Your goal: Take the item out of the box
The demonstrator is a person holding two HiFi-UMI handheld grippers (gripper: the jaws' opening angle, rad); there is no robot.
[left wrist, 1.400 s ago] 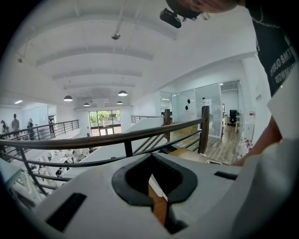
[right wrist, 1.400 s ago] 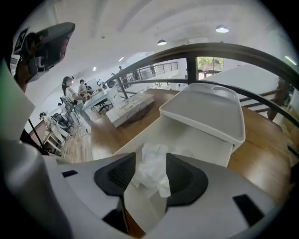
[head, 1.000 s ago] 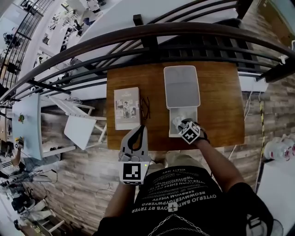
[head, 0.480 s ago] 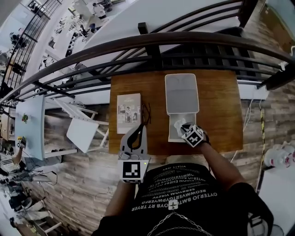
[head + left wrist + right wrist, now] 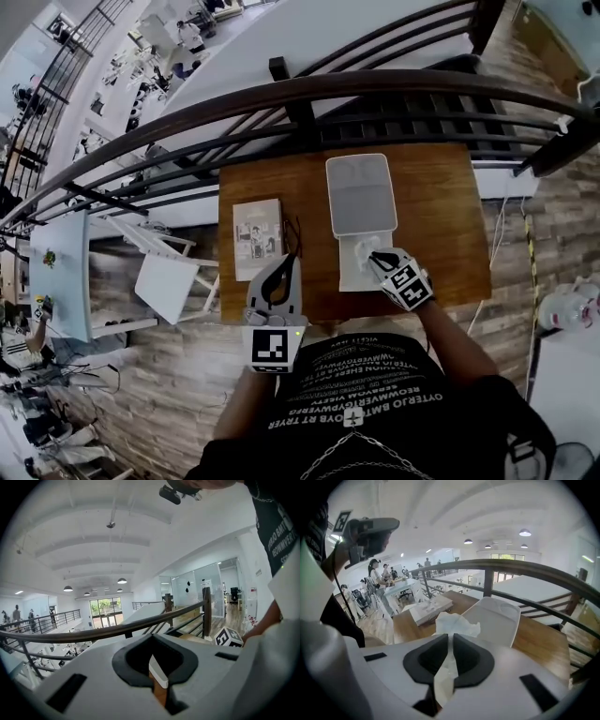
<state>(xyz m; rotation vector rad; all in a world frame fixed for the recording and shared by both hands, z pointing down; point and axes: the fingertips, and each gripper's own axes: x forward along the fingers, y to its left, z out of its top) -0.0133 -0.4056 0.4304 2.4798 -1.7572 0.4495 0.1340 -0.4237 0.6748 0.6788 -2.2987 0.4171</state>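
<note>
A white box (image 5: pixel 354 274) lies on the wooden table (image 5: pixel 441 216), its lid (image 5: pixel 358 194) folded back flat behind it. My right gripper (image 5: pixel 377 257) hangs over the box's near half, shut on a piece of white crumpled paper (image 5: pixel 362 248). In the right gripper view the paper (image 5: pixel 457 623) sticks up out of the closed jaws of the right gripper (image 5: pixel 449 639), with the lid (image 5: pixel 494 620) beyond. My left gripper (image 5: pixel 281 266) is held above the table's front edge, tilted upward, shut with nothing in it. The left gripper (image 5: pixel 152 660) faces a railing and ceiling.
A booklet (image 5: pixel 257 238) lies on the table's left part with a pair of glasses (image 5: pixel 292 234) beside it. A dark railing (image 5: pixel 309 89) runs along the far side of the table. White chairs (image 5: pixel 169 281) stand to the left, below.
My right gripper has closed on the white paper and drawn back slightly toward the person. The left gripper has stayed about where it was.
</note>
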